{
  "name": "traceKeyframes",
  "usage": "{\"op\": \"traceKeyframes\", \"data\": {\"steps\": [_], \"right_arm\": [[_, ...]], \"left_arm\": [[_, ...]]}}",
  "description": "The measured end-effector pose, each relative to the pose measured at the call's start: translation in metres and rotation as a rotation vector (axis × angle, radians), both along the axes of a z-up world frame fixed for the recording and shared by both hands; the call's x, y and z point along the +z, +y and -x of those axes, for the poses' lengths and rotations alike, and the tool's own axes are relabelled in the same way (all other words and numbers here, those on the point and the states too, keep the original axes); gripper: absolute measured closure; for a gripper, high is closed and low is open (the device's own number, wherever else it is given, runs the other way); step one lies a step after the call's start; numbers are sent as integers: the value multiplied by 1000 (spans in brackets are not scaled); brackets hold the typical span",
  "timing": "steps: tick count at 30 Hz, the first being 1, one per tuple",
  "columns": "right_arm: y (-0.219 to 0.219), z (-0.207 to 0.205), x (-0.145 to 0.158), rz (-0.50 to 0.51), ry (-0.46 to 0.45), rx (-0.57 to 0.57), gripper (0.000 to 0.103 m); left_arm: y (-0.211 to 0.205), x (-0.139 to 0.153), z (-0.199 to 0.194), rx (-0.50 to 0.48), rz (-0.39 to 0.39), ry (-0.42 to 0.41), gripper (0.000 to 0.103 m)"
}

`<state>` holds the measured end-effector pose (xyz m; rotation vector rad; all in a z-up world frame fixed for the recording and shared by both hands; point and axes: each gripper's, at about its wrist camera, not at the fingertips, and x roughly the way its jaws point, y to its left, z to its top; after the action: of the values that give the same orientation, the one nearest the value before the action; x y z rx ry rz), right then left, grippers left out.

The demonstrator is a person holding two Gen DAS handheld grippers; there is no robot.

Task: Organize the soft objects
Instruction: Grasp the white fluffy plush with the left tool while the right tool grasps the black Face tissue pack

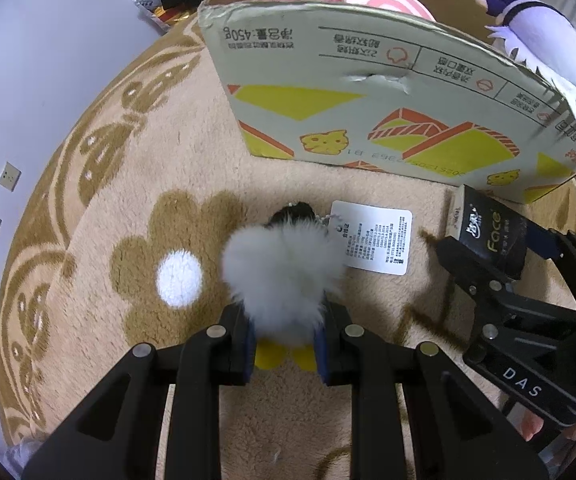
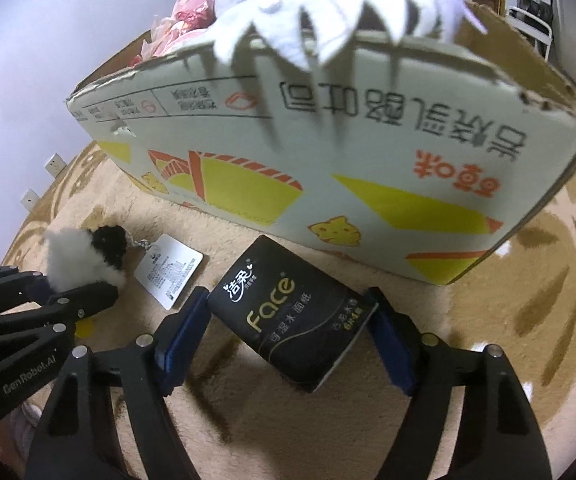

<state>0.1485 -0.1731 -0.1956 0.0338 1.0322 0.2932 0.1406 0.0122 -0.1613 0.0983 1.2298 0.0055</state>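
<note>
On a beige flower-patterned carpet [image 1: 160,168], the left gripper [image 1: 288,344] clamps a fluffy white-and-black plush penguin toy [image 1: 276,276] by its lower body, long axis running away from the camera, black head [image 1: 294,213] toward a printed cardboard box [image 1: 368,92]. Its white paper tag [image 1: 376,238] lies flat alongside. The right gripper [image 2: 288,340] pinches a black soft tissue pack [image 2: 292,312], angled toward the box. A white-and-purple plush [image 1: 544,40] drapes over the rim, partly cropped; pink contents inside are hard to identify.
</note>
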Motion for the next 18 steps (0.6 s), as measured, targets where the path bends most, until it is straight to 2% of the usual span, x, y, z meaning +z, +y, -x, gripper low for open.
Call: {"op": "traceKeyframes", "data": {"steps": [10,18], "right_arm": [[-15,19,19,-37,-42,-37,21],[-24,36,45,-82,-90,-63,21]], "left_arm": [[-7,20,7,-41,6,-69,82],[-15,62,19,-97,-38,-193,82]]}}
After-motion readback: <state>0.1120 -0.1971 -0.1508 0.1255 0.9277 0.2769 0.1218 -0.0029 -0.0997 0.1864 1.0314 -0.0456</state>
